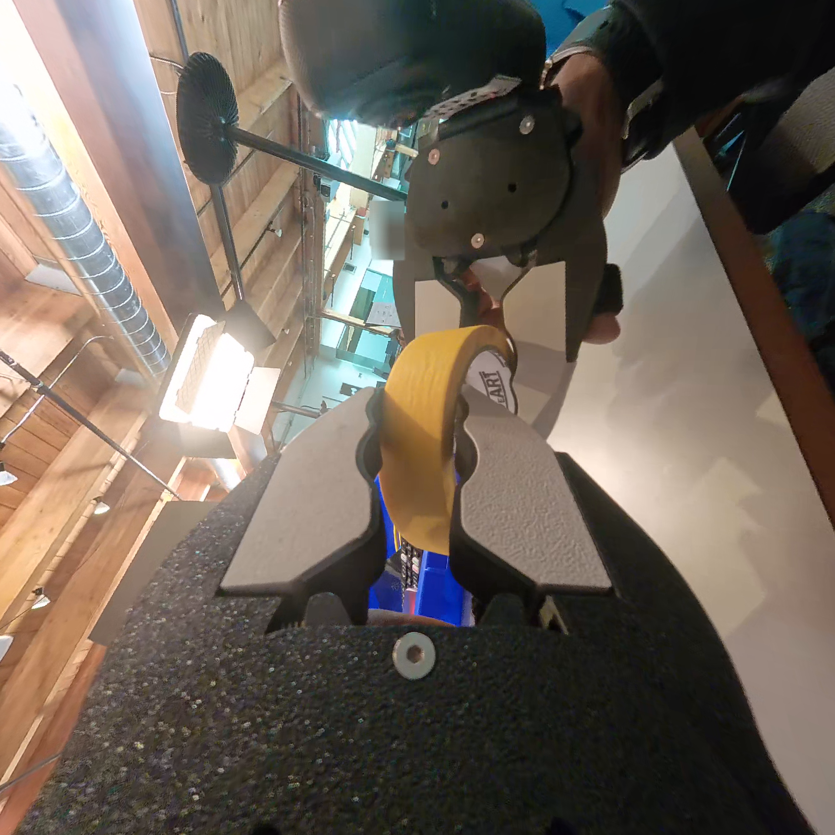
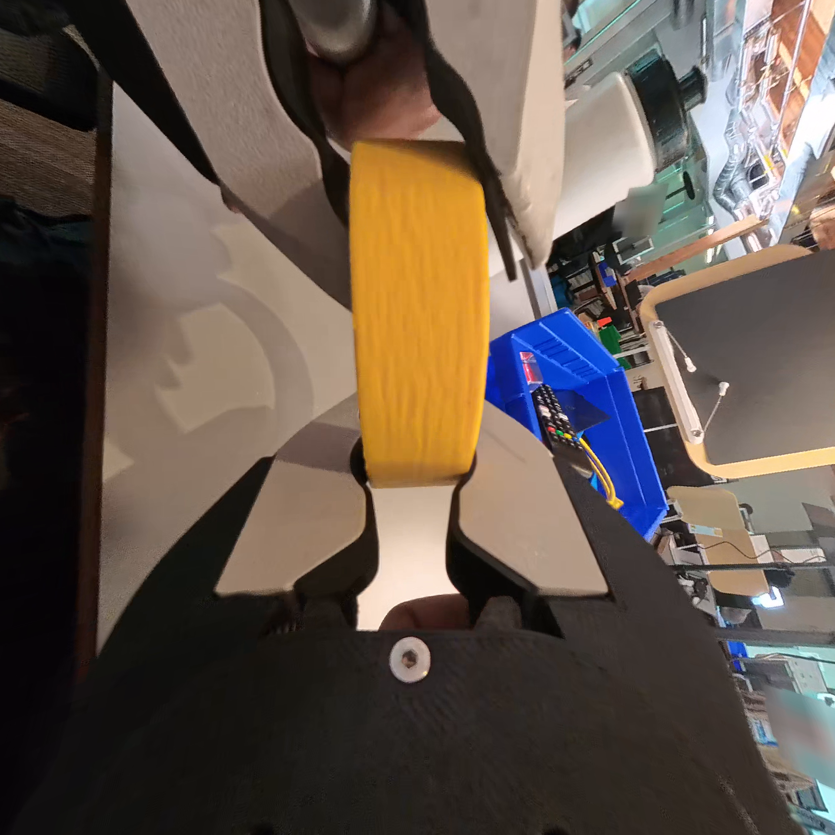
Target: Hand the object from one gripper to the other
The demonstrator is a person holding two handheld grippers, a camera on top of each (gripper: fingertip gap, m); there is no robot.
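White worktop [image 1: 677,452] below, yellow tape roll [image 2: 418,307] clamped by left gripper [image 1: 418,433] and right gripper [image 2: 413,470] fingers at once; early release likely drops it.

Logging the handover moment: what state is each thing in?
Left tool: shut on the yellow tape roll.
Right tool: shut on the roll's other end.
Yellow tape roll: held off the table by both tools.
Studio light: on.
Blue bin: open-topped, holds a remote control.
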